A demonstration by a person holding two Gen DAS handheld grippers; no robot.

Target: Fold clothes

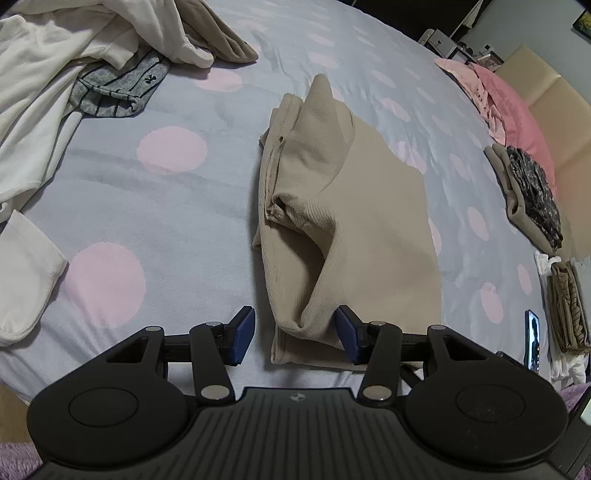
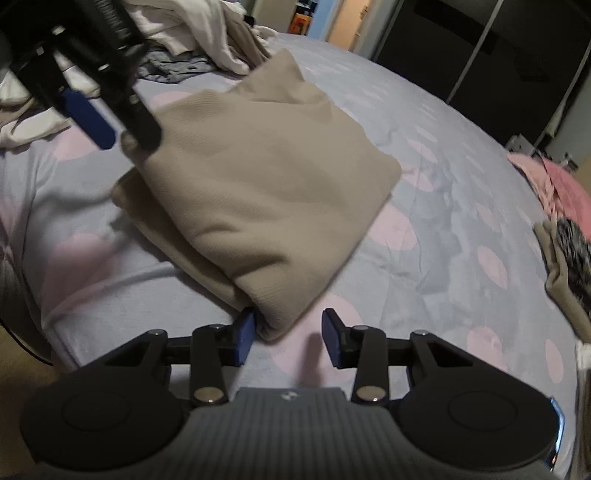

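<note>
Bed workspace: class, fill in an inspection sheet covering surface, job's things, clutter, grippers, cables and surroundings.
Surface: bedspread, grey with pink dots.
Job's things: beige garment, partly folded, lying flat.
Clutter: unfolded clothes pile; folded stack; pink pillow; phone.
Grippers: left gripper open around the garment's near edge; right gripper open at its near corner.
Cables: nothing seen.
Surroundings: dark wardrobe, lit doorway.

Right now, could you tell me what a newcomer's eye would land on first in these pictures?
The folded beige garment in the middle of the pink-dotted grey bedspread, with the left gripper and right gripper open at its near edge. Then the unfolded pile of white clothes at the far left.
</note>
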